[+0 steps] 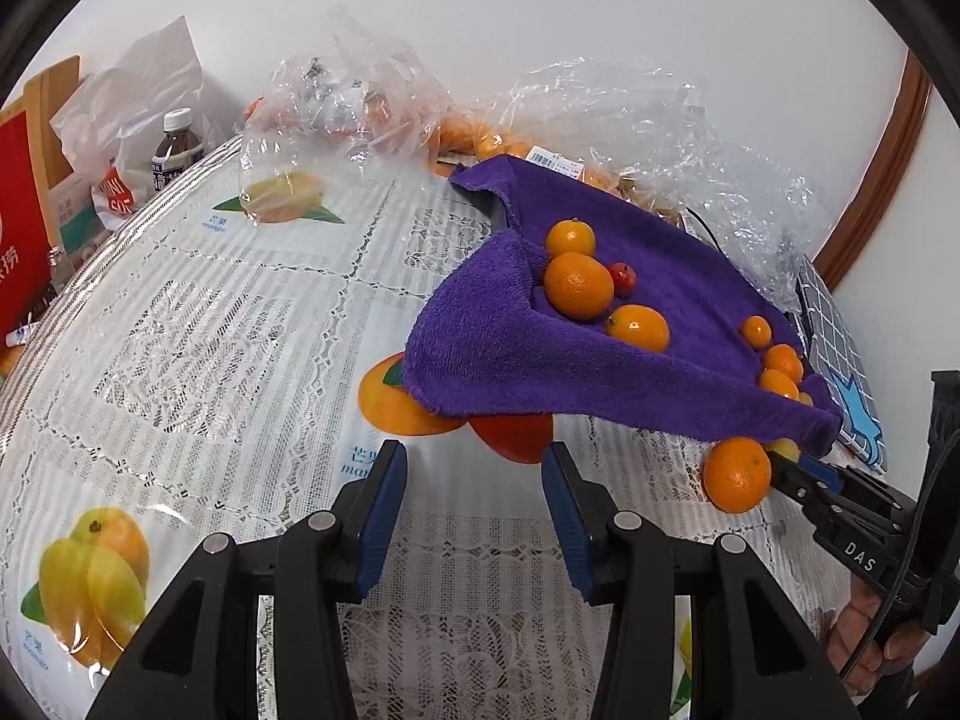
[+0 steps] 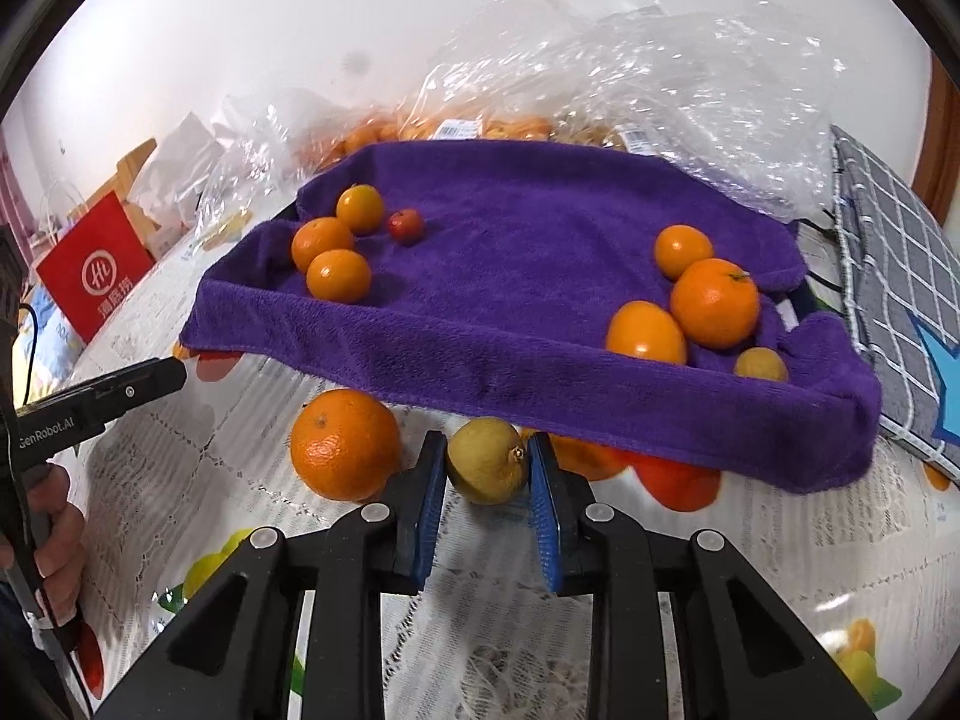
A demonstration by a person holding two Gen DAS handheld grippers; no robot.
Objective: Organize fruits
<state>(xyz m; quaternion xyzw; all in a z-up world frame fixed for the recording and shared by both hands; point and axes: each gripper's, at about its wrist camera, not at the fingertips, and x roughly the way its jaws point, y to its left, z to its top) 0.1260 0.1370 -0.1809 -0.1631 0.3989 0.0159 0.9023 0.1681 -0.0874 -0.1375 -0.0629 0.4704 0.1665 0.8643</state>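
White wall backs our lace-covered tabletop (image 2: 780, 540), printed "mango". We read "GenRobot.AI" on our left gripper (image 1: 474, 474), its jaws spread and empty, and "DAS" on our right gripper (image 2: 487, 468), pinching one yellowish fruit (image 2: 487, 461). Beside it lies one orange (image 2: 343, 444); beyond, eight fruits on the purple towel (image 2: 540, 276).

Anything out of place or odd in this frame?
Yes: a large orange sits loose on the tablecloth, outside the purple towel holding the other fruit. Beside it, the right gripper pinches a small yellowish fruit.
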